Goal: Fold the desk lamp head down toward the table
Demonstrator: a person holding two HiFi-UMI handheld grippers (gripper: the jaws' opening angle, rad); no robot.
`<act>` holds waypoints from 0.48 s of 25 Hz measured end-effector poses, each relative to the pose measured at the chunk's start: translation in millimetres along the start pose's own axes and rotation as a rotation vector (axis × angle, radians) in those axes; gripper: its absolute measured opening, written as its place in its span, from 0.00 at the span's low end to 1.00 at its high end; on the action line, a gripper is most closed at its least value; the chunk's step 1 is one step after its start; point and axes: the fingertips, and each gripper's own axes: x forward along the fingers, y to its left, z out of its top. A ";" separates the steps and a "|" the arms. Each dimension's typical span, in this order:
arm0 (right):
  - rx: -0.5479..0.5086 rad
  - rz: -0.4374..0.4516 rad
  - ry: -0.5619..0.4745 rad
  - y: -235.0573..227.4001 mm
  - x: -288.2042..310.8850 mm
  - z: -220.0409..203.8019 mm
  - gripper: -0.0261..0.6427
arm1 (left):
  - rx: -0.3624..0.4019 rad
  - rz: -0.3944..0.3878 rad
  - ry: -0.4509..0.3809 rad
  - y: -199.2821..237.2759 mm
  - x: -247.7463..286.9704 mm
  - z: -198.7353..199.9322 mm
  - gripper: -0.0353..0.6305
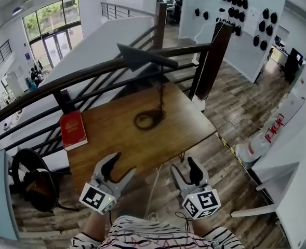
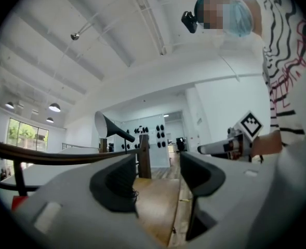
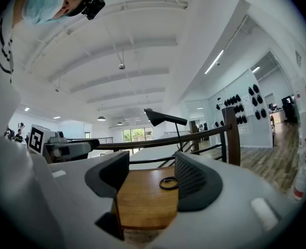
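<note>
Lamp head (image 1: 142,57), a dark cone, sits high on its thin stem (image 1: 161,95), roughly level above the ring base (image 1: 149,119) on the wooden table (image 1: 116,139). It is well ahead of both grippers, across the tabletop. Folding looks not yet begun: the head is up and nothing touches it. Left gripper (image 1: 123,164) and right gripper (image 1: 184,165) hover at the table's near edge, jaws wide apart, nothing between them. A red book (image 1: 73,129) lies ahead and left of the left gripper, beside the railing (image 1: 64,84). Left to do, as I judge: reach in, take the head, tip it down.
</note>
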 end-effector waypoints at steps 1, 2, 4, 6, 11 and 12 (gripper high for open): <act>-0.001 0.006 -0.002 -3.7 4.2 1.2 0.43 | 0.003 -0.001 0.001 0.3 3.8 -0.1 0.45; -0.002 0.011 -0.005 -6.4 8.6 2.2 0.43 | 0.008 -0.002 0.002 1.7 6.8 -0.2 0.45; -0.004 0.019 -0.008 -11.0 18.7 2.5 0.43 | 0.022 0.003 0.002 8.8 11.8 -0.8 0.45; -0.006 0.019 -0.001 -16.9 30.3 1.1 0.43 | 0.027 0.014 -0.004 19.4 18.2 -0.1 0.45; -0.011 0.015 0.006 -25.6 69.9 5.4 0.43 | 0.047 0.024 -0.022 60.2 41.6 7.9 0.45; -0.011 0.015 0.007 -26.5 79.5 6.9 0.43 | 0.044 0.027 -0.024 71.0 46.4 9.7 0.45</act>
